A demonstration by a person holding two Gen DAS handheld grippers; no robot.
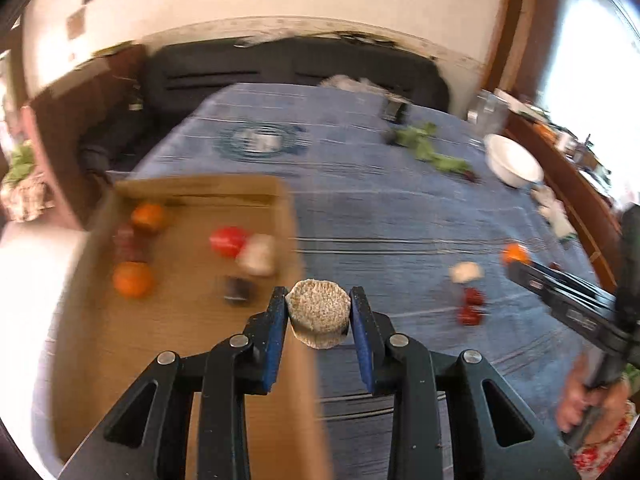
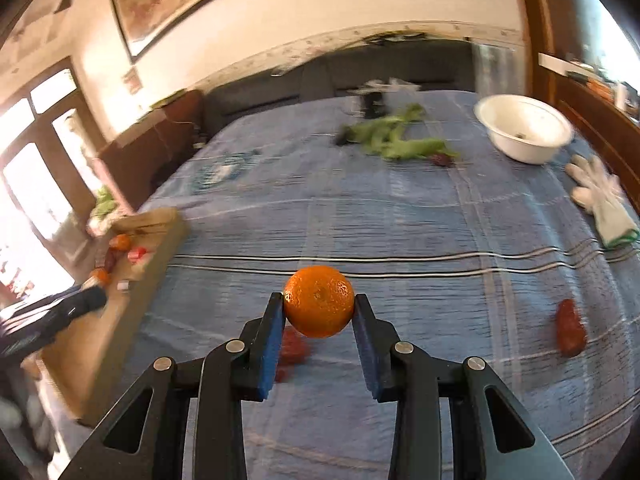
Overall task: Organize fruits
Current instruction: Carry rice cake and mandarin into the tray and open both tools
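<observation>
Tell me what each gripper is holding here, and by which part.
The left gripper pinches a beige, rough-textured round piece by its opposite sides. The right gripper clamps an orange across its middle, pads on its left and right flanks.

You are looking across a bed (image 2: 400,220) with a blue striped cover. Behind it stands a dark headboard (image 2: 320,72), low and wide. The wall (image 2: 320,8) above is cream, and a big framed picture (image 2: 160,0) hangs on it, tilted in your view. On your left a tall window (image 2: 36,168) with a brown wooden frame lets in very bright light. On your right you see brown wooden furniture (image 2: 592,120) and another bright window (image 1: 592,80). A dark brown cabinet (image 2: 160,136) stands beside the headboard on the left.
</observation>
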